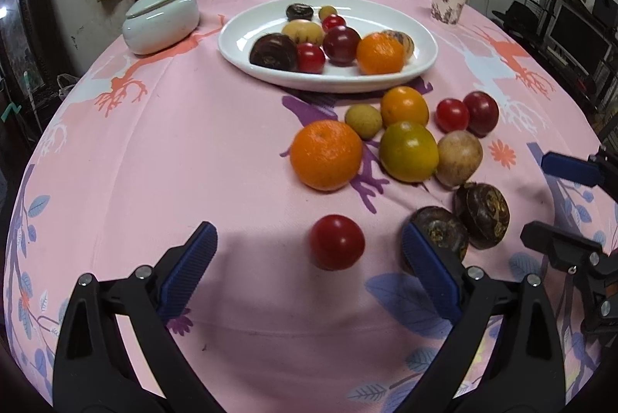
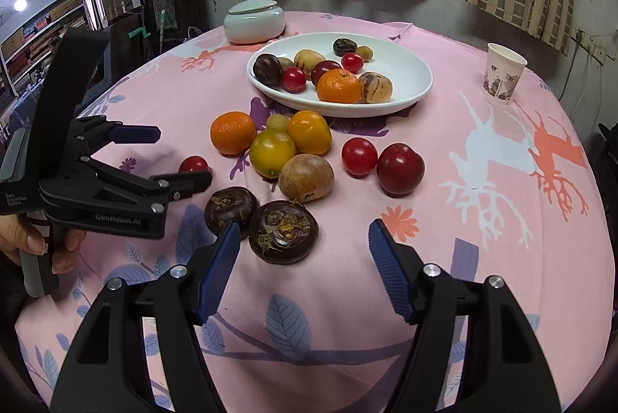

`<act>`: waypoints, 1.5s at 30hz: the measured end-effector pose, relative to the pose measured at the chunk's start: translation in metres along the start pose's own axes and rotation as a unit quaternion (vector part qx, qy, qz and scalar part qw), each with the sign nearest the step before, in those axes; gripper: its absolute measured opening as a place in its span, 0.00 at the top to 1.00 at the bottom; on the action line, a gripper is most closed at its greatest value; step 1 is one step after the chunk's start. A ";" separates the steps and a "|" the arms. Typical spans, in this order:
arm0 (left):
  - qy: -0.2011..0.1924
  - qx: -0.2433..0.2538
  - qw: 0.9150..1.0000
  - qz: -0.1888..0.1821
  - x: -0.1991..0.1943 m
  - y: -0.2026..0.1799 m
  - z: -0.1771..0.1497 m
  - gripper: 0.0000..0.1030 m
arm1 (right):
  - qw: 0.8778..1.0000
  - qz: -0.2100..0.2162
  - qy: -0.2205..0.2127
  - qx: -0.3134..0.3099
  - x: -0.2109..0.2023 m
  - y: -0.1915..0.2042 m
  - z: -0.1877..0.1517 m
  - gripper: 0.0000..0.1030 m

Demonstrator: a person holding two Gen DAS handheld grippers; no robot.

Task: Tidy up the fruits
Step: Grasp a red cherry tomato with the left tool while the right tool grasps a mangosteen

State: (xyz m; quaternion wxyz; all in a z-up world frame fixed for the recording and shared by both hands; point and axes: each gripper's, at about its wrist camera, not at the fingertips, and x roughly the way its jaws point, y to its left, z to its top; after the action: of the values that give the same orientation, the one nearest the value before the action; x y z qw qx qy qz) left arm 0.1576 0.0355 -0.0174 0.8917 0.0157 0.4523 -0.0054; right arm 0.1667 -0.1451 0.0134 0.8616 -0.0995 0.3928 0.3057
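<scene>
left fingers [image 1: 428, 270] spread wide, cherry tomato [image 1: 337, 241] between, untouched | right fingers [image 2: 390, 270] spread, empty

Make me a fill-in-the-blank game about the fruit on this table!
1. The white plate holds exactly one ____ orange.
2. The paper cup stands on the ____ tablecloth.
3. The left tongs are open around a small ____ tomato.
4. The pale jar wears a ____ on top.

Missing words: bright; pink; red; lid
</scene>
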 end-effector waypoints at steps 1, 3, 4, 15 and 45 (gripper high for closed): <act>0.001 0.002 1.000 0.001 0.001 -0.001 0.000 0.07 | 1.000 0.000 0.000 0.000 0.000 0.000 0.000 0.33; 0.003 -0.001 1.000 -0.006 0.002 0.000 0.000 0.11 | 1.000 0.001 0.000 0.000 -0.001 0.000 0.000 0.33; 0.004 -0.003 1.000 -0.010 0.002 0.000 0.000 0.13 | 1.000 0.001 0.000 0.000 0.000 0.000 0.000 0.33; 0.022 -0.007 0.999 -0.022 0.010 0.000 -0.002 0.28 | 1.000 0.001 0.003 -0.002 0.000 0.001 0.000 0.33; -0.002 -0.001 0.999 -0.043 -0.004 -0.001 0.001 0.71 | 0.998 -0.022 0.055 -0.003 0.041 0.006 -0.014 0.29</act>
State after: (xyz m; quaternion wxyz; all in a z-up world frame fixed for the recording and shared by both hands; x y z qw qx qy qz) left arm 0.1562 0.0343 -0.0139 0.8916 -0.0049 0.4508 -0.0433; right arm 0.1748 -0.1283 -0.0258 0.8446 -0.1275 0.4366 0.2824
